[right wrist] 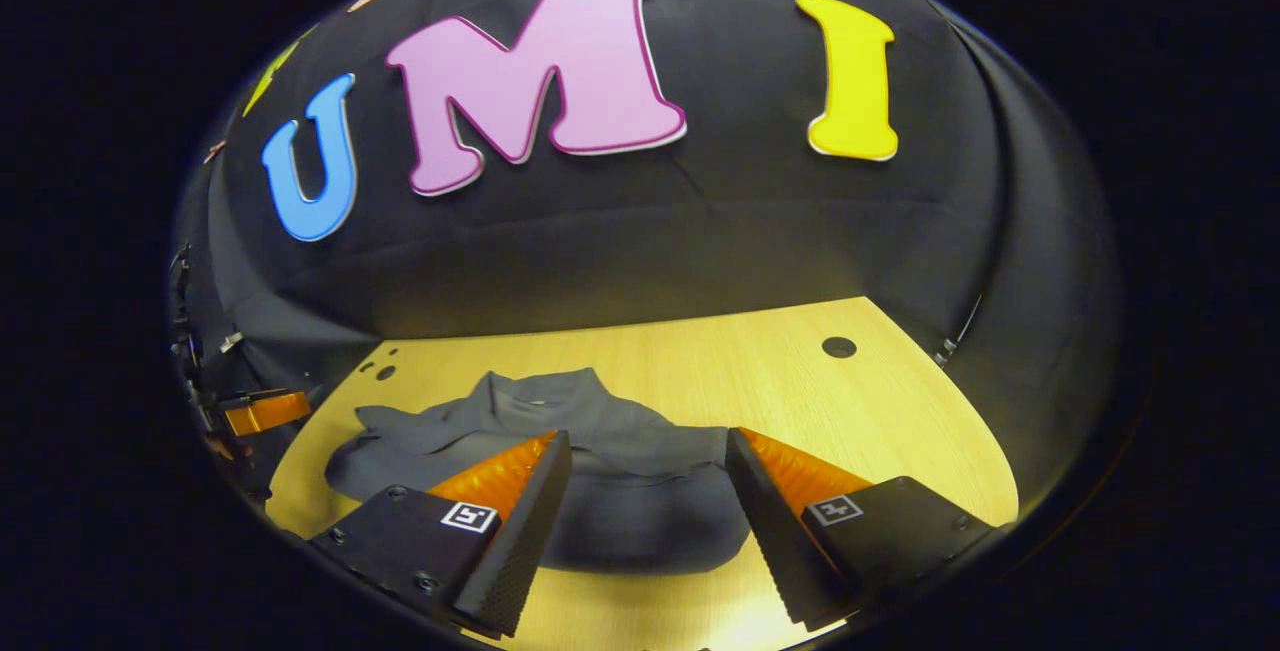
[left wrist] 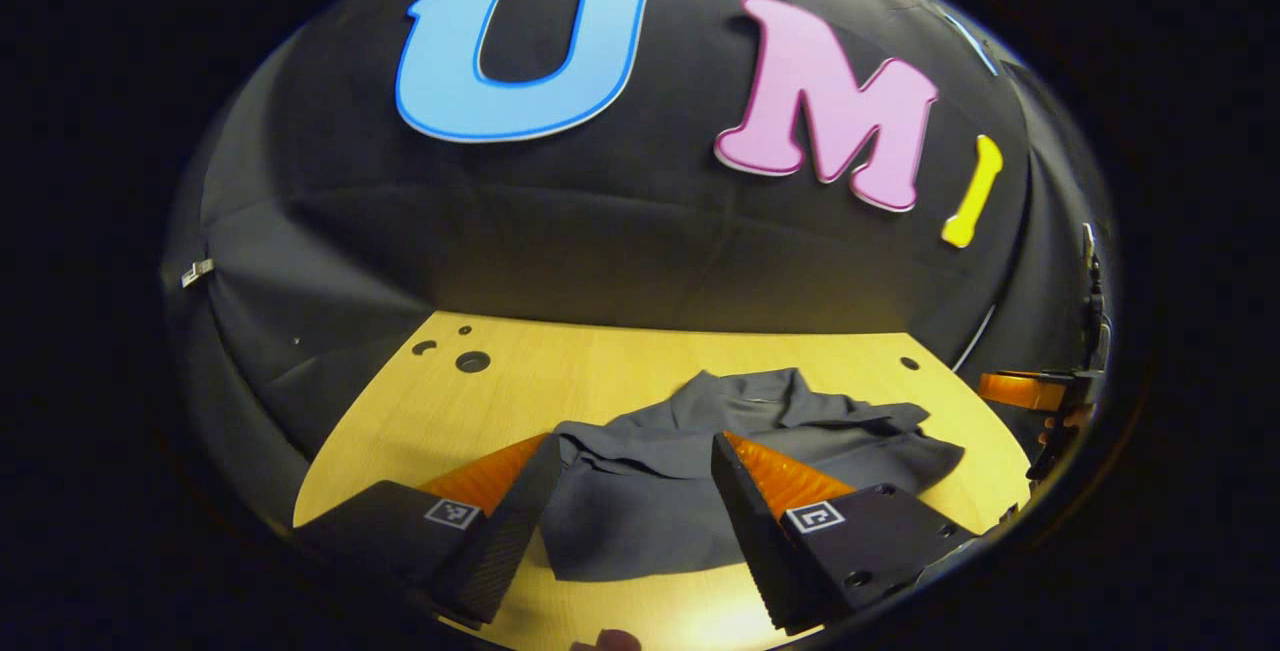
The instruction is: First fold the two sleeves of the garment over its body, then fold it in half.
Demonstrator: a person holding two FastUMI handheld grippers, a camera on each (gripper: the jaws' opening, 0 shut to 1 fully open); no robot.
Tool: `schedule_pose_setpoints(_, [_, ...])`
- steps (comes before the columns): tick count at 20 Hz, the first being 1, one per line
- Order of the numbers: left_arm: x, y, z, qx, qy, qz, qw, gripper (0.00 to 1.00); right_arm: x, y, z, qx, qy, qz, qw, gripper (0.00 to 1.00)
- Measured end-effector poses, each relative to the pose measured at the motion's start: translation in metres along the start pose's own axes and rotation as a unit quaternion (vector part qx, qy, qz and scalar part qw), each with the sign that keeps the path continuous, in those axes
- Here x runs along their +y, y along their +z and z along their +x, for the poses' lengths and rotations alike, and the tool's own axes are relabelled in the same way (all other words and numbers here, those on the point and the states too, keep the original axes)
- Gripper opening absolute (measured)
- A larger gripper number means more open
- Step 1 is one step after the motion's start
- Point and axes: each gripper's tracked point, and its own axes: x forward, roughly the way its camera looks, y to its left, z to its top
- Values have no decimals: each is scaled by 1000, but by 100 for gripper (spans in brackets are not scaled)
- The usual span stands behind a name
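A dark grey garment (left wrist: 700,451) lies on the wooden table (left wrist: 560,371), collar toward the booth wall, with folds of cloth laid across its body. My left gripper (left wrist: 635,471) hovers open above its near left part, nothing between the fingers. In the right gripper view the same garment (right wrist: 600,431) spreads ahead, and my right gripper (right wrist: 645,471) stands open over its near right edge, holding nothing. The right gripper (left wrist: 1040,393) also appears far right in the left gripper view, and the left gripper (right wrist: 262,411) far left in the right gripper view.
The table has round holes near its back left corner (left wrist: 472,362) and one at the back right (right wrist: 838,347). The black cloth wall rises right behind the table. Bare wood lies to the right of the garment (right wrist: 850,411).
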Motion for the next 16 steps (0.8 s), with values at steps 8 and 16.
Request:
schedule_pose_setpoints(8, [-41,-7,-80,0,-50,7,999,95,44,2,-89,-21,49,-10,999,96])
schedule_pose_setpoints(16, [-66,-31,-128,15,-78,12,997,95,72,-24,-128,-25,56,1,998,96])
